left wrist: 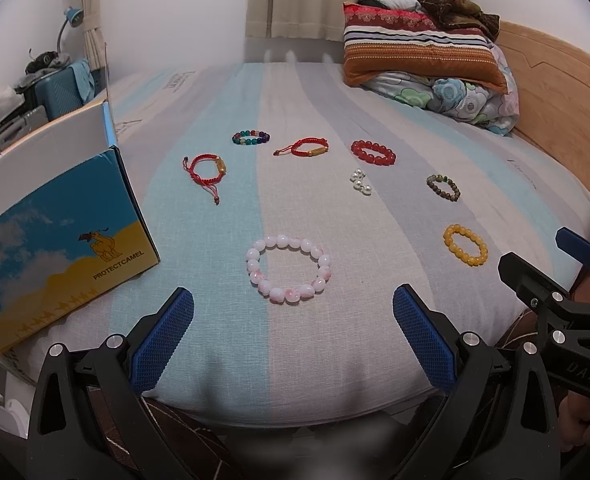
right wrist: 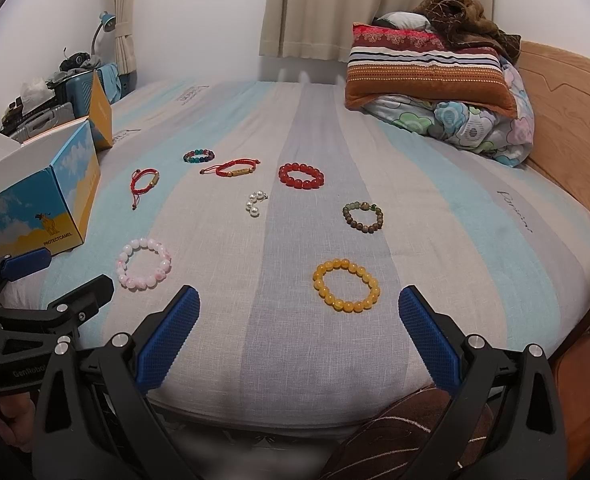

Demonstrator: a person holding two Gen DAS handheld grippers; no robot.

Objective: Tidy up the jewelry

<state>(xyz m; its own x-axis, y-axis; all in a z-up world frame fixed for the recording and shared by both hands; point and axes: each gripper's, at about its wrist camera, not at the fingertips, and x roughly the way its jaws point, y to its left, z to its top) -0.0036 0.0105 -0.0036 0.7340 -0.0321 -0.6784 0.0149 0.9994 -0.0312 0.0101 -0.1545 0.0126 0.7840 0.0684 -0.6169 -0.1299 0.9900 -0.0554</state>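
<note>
Striped bed sheet (right wrist: 335, 152), blue, grey, beige bands. Striped pillow (right wrist: 427, 76) stacked on floral quilt (right wrist: 475, 128), brown blanket (right wrist: 463, 12) on top. Wooden headboard (right wrist: 567, 92) at right. Beige curtain (right wrist: 315, 4) behind. Blue desk lamp (right wrist: 105, 24), teal suitcase (left wrist: 57, 92) far left.

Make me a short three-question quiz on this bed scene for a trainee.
1. True or false: the left tool is shut on the pink bracelet.
2. Which bracelet lies nearest the right tool: A) red bracelet, B) yellow bracelet, C) green bracelet?
3. Fill in: the box stands on the ____ side of the bed.

Key: 1. False; both tools are open and empty, and the bracelet lies on the bed ahead of the left one. 2. B. 3. Left.
</note>
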